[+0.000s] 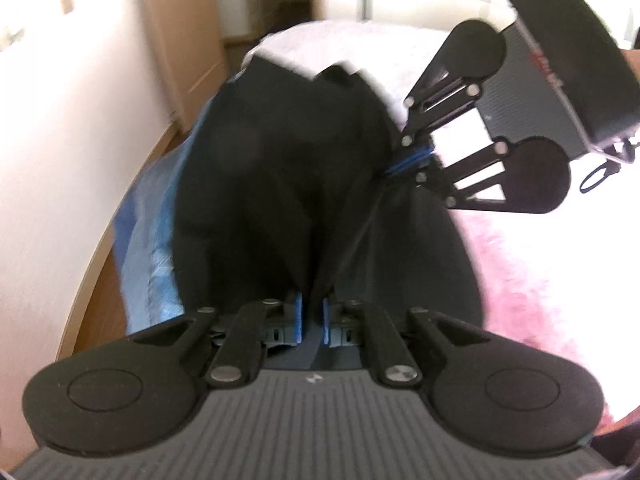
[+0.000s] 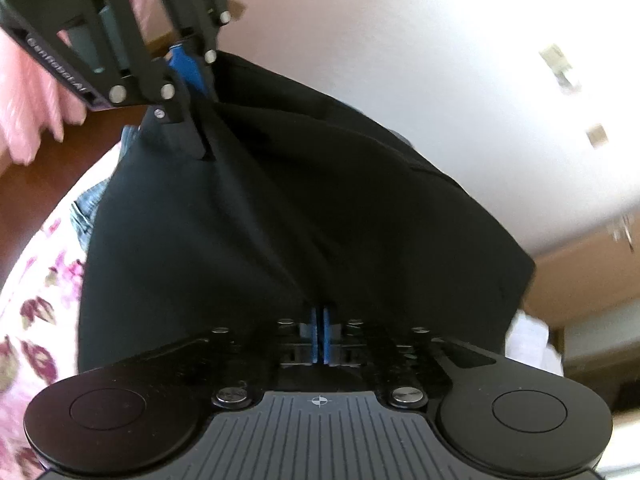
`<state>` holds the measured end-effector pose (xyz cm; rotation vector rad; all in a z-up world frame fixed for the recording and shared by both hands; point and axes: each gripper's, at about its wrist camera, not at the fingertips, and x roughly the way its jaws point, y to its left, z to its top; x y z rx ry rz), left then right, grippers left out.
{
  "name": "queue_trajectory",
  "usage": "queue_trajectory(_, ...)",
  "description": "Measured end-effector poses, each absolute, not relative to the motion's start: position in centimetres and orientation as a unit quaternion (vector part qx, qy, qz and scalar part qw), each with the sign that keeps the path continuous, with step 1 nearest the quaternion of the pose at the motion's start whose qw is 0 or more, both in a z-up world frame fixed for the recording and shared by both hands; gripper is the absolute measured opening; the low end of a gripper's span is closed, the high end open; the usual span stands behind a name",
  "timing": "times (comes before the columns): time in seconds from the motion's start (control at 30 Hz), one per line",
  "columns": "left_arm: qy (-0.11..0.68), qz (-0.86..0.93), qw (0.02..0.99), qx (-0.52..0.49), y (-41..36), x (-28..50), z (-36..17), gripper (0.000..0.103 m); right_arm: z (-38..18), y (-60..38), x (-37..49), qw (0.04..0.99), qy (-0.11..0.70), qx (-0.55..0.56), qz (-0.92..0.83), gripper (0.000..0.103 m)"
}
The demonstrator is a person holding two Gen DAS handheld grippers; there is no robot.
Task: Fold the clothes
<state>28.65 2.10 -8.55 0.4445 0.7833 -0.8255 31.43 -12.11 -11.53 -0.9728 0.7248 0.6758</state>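
Bedroom setup, white walls, wood floor, a wooden wardrobe (image 1: 180,40) off to the left, and a bed with a pink flowered bedspread (image 2: 28,280) under everything. Lying on the bed at the left edge is something blue, looks like jeans (image 1: 148,248), half covered.

Main thing is a black garment (image 1: 280,184), hanging in the air over the bed rather than lying flat on it. The left hand-held gripper (image 1: 312,320) has its blue pads pinched on a bunched edge of the fabric, with a narrow gap between them where the cloth runs through. Over to the right, the right hand-held gripper (image 2: 319,334) is clamped tight on another part of the same edge, pads nearly touching.

My guess on why it's held like this: two grips along one edge let the cloth hang and straighten under its own weight, so it can be laid down flat or doubled over. Can't tell if it's been folded at all, it's all dark creases. Both views are motion-blurred.
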Motion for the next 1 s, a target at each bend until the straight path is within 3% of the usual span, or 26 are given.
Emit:
queue_trajectory(0.3,0.288,-0.524,0.759,0.26,-9.4,20.0,-3.5,0.005,-6.9,-23.6,20.4,0.812,0.375,-0.396,0.208,0.0)
queue_trajectory(0.57,0.267,-0.62,0.674,0.299,-25.0,4.5,-5.1,0.005,-5.1,-34.5,2.7,0.827,0.439,-0.339,0.091,0.0)
queue_trajectory(0.77,0.349,-0.67,0.576,0.313,-35.0,-9.5,-13.4,0.01,-9.4,-43.5,-13.3,0.813,0.527,-0.244,0.03,0.0)
queue_trajectory(0.9,0.419,-0.655,0.544,0.316,-36.2,-13.2,-18.5,0.016,-14.0,-46.5,-20.6,0.787,0.594,-0.17,-0.005,0.0)
queue_trajectory(1.0,0.477,-0.588,0.587,0.286,-34.1,-11.1,-20.8,0.033,-15.0,-47.4,-22.8,0.781,0.604,-0.154,-0.022,0.002)
